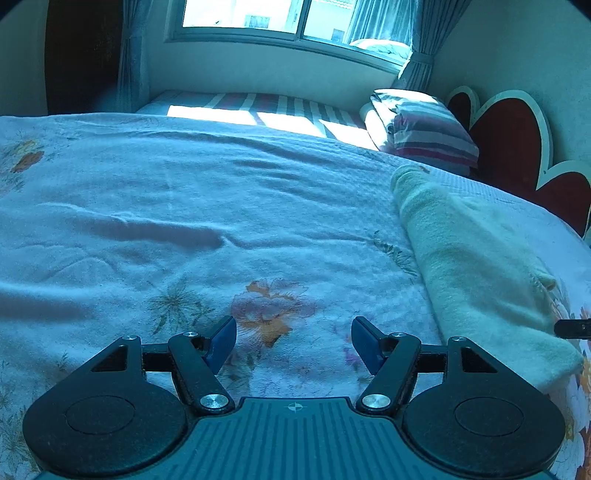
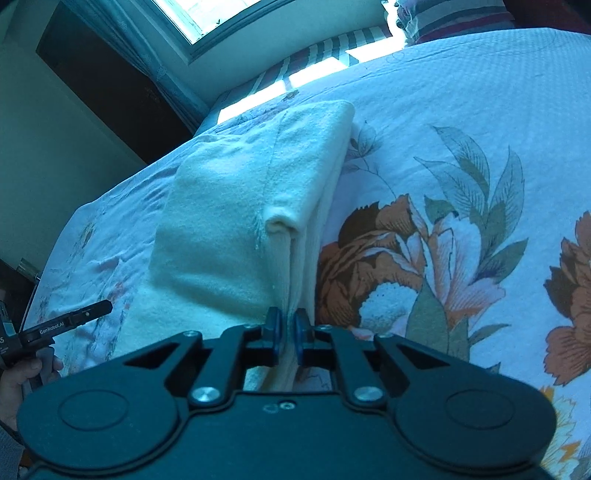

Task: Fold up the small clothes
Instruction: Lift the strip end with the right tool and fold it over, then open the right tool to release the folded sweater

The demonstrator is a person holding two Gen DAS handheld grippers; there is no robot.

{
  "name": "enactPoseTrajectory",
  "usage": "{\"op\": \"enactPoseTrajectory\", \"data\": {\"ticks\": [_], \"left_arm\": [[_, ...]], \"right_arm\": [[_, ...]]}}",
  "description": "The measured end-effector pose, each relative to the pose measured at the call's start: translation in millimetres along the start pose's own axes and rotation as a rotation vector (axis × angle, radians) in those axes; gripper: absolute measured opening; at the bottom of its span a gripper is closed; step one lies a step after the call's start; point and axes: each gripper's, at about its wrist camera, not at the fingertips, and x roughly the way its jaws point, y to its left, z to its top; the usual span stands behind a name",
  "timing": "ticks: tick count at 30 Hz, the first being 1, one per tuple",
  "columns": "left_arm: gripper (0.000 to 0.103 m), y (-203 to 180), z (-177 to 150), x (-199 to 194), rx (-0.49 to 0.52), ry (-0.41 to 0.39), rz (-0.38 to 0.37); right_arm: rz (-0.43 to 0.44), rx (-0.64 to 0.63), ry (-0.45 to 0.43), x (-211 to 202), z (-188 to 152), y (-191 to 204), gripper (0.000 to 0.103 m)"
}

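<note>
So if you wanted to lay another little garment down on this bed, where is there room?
The floral bedspread lies bare ahead of the open left gripper, from the folded cream garment across to its far side, and back to the striped sheet. It is crowded where the right gripper pinches the garment's edge.

A home bedroom: a bed (image 1: 184, 206) under a flowered coverlet, a striped pillow (image 1: 432, 133) against a scalloped red headboard (image 1: 509, 147), and a curtained window (image 1: 266, 18) letting in sunlight.
</note>
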Motion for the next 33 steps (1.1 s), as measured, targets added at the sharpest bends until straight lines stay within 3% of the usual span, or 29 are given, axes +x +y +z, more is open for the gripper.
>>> {"op": "enactPoseTrajectory", "data": {"ticks": [3, 5, 8, 12, 18, 20, 24, 30, 33], "left_arm": [[0.068, -32, 4, -2, 0.064, -0.022, -0.048], [0.068, -52, 4, 1, 0.095, -0.023, -0.084], [0.068, -71, -2, 9, 0.131, 0.004, -0.105], [0.068, -84, -15, 18, 0.199, 0.046, -0.058], [0.068, -86, -12, 11, 0.222, 0.039, -0.054], [0.068, -87, -6, 7, 0.229, 0.018, -0.054], [0.068, -91, 11, 17, 0.251, -0.001, -0.046], [0.068, -94, 48, 55, 0.211, -0.014, -0.085], [0.071, -93, 52, 75, 0.204, 0.044, -0.107]], "right_arm": [[-0.065, -0.095, -0.087, -20, 1, 21, 0.021], [-0.051, -0.137, -0.106, -27, -4, 35, 0.021], [-0.062, -0.263, -0.084, -23, -17, 57, 0.021], [-0.150, -0.359, 0.021, 1, -34, 64, 0.017], [-0.131, -0.343, 0.007, -5, -34, 61, 0.016], [-0.121, -0.340, -0.031, -12, -30, 60, 0.021], [-0.122, -0.329, -0.108, -15, -4, 59, 0.020], [-0.148, -0.292, -0.193, 16, 40, 48, 0.020], [-0.190, -0.263, -0.131, 40, 49, 35, 0.018]]}}
